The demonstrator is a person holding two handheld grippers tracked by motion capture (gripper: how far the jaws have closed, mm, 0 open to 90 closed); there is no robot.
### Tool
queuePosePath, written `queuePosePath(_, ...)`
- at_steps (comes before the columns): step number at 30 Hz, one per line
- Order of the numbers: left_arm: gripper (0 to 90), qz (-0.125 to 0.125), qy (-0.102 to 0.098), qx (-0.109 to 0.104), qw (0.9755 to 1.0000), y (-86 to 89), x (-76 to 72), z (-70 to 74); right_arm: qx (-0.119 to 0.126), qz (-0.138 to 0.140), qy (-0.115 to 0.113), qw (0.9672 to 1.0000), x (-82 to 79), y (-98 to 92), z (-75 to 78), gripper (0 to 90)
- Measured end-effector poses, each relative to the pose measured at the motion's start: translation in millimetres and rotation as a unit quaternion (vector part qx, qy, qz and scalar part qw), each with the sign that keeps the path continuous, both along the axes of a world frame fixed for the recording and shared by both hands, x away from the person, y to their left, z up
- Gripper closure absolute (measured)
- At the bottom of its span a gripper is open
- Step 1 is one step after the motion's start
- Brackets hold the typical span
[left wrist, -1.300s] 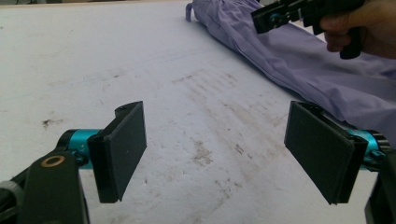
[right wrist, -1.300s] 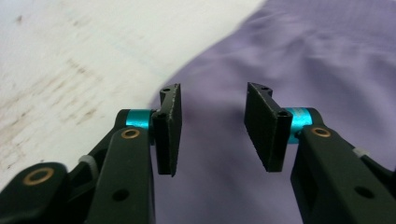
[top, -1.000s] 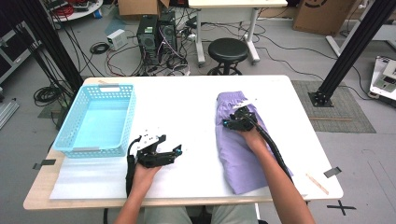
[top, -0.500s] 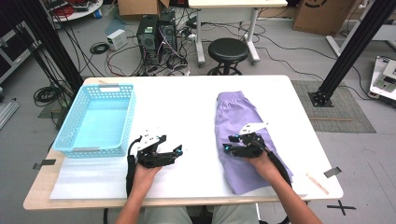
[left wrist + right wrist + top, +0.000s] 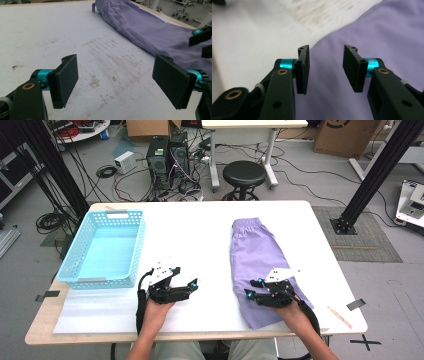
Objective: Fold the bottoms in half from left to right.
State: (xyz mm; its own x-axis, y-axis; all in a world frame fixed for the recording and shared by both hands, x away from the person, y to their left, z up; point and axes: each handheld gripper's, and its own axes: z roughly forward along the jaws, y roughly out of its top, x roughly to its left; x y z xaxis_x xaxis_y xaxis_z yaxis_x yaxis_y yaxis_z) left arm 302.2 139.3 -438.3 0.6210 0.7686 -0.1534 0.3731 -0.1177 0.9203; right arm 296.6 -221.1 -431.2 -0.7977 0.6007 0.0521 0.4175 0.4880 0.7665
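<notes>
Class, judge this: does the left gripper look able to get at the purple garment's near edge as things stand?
Probably yes: only bare table lies between the open left gripper and the purple garment.

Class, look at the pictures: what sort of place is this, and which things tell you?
Probably a lab or workshop. Computer towers with loose cables sit on the floor, black frame posts flank the white table, and cardboard boxes stand behind.

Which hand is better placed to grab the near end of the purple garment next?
Right. The right tool hangs over the purple garment near its near end, jaws parted with nothing between them. The left tool sits over bare table, off the cloth.
</notes>
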Motion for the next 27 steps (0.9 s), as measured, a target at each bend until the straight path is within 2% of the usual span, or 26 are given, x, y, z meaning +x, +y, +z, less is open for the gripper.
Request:
queuePosePath(4,20.9,-0.002,-0.001,0.001,1.0000,-3.2,-3.3,1.3,-0.044,0.012,0.013,0.9989,-9.3,10.0,-13.4,60.4)
queuePosePath(9,20.9,-0.004,0.000,-0.001,1.0000,-7.4,-4.6,1.7,-0.054,0.021,0.001,0.9983,-13.5,30.2,-15.7,58.6)
queuePosePath(12,20.9,-0.004,-0.001,-0.003,1.0000,-8.6,-4.6,2.3,-0.045,0.034,0.004,0.9984,-16.0,36.5,-14.8,55.5)
queuePosePath(16,20.9,-0.004,0.000,-0.004,1.0000,-9.1,-3.8,2.2,-0.006,0.020,-0.016,0.9996,-18.3,19.4,-4.1,55.9)
queuePosePath(18,20.9,-0.004,0.000,-0.002,1.0000,-8.4,-3.9,2.3,-0.001,0.000,-0.023,0.9997,-17.8,5.7,0.1,56.0)
queuePosePath(21,20.9,-0.002,0.000,-0.005,1.0000,-7.2,-4.9,3.0,-0.016,-0.048,-0.037,0.9980,-14.8,-19.5,2.7,56.8)
queuePosePath(24,20.9,0.000,0.000,-0.004,1.0000,-5.8,-4.8,3.1,-0.025,-0.110,-0.053,0.9923,-11.7,-52.4,6.7,66.3)
queuePosePath(26,20.9,-0.001,0.000,-0.002,1.0000,-5.5,-4.4,3.1,-0.027,-0.147,-0.050,0.9875,-9.4,-75.2,7.9,73.7)
queuePosePath(27,20.9,-0.001,0.000,-0.003,1.0000,-5.6,-4.1,3.1,-0.027,-0.156,-0.041,0.9866,-8.3,-84.9,7.5,75.8)
